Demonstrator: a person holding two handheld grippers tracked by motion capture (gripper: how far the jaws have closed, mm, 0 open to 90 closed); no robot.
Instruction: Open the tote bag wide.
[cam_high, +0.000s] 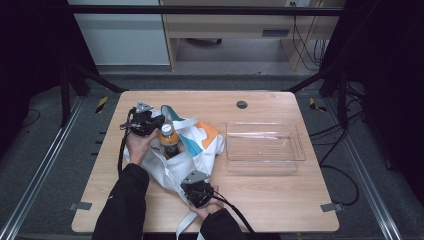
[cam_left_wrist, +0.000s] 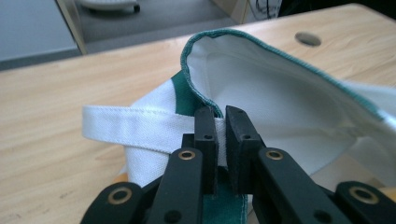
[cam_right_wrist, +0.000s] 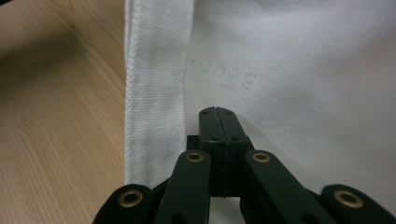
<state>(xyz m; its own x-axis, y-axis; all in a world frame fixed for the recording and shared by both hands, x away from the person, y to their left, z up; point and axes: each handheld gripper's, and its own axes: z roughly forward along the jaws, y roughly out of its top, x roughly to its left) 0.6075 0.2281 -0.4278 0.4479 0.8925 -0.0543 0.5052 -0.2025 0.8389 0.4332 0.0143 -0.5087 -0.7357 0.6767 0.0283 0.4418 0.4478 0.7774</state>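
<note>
The left gripper (cam_left_wrist: 221, 122) has its two black jaws nearly together on the green-trimmed rim of a white cloth bag (cam_left_wrist: 280, 98) — the fabric sits pinched between them. A white strap (cam_left_wrist: 135, 126) runs off the bag's left side. Behind the bag, the wooden table (cam_left_wrist: 56, 116) shows a round hole (cam_left_wrist: 308, 38).

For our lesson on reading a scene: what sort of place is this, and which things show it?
Probably a lab or recording workspace. A wooden table stands inside a dark metal frame, cables trail across the grey floor, and a person works a tote bag with hand-held grippers.
</note>
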